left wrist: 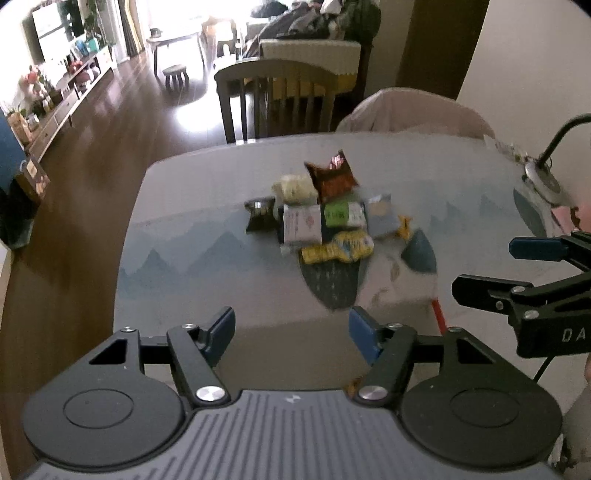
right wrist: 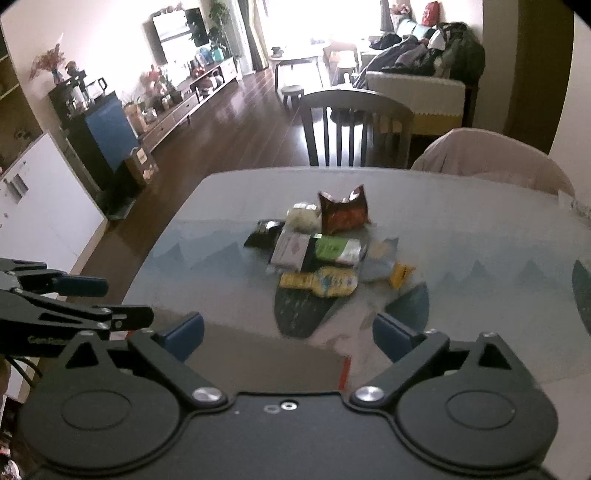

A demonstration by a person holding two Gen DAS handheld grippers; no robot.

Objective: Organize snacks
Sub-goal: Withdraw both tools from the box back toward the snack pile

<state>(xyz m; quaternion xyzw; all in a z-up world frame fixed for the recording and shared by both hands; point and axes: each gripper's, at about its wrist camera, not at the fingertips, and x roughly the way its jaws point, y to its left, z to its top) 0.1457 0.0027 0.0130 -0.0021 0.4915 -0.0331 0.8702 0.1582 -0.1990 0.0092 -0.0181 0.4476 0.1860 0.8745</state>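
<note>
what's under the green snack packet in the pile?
The green snack packet lies across a black wrapper, whose edge shows at its left, beside the white packet. Whatever lies deeper under it is covered; the tablecloth surrounds the pile.

Wooden chair (right wrist: 354,125) behind patterned table (right wrist: 480,236)

White letters "DA" on right gripper (left wrist: 484,271) body (rest cut off); snack packet print unreadable.

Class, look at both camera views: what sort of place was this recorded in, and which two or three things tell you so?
Most likely a home's open living and dining room. A dining table with a wooden chair holds a pile of snacks, and beyond it stand a television and a sofa.
</note>
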